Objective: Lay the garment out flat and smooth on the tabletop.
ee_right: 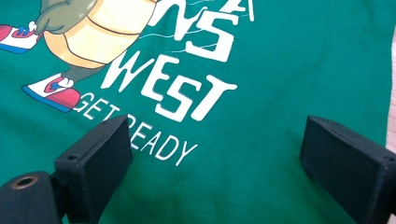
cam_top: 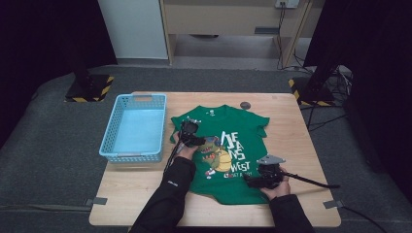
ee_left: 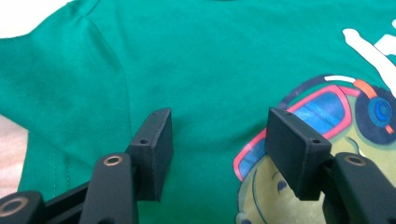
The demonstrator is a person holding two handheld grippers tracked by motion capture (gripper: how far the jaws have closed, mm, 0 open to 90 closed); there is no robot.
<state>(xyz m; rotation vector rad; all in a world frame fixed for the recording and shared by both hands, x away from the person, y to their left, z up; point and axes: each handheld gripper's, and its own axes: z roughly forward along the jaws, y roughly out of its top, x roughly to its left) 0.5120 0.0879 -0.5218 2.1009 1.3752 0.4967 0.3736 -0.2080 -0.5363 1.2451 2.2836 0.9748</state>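
Flat on the wooden table (cam_top: 291,145) lies the green cotton T-shirt with a cartoon turtle print (cam_top: 228,150), and over it my left gripper (ee_left: 218,140) and right gripper (ee_right: 210,154) hover, jaws apart on nothing, so I judge folding begins next with pinching fabric.

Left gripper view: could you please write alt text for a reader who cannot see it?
A green T-shirt lies flat below the open left gripper, whose two black jaws stand apart with only cloth between them. A cartoon print with red-framed sunglasses sits at the right.
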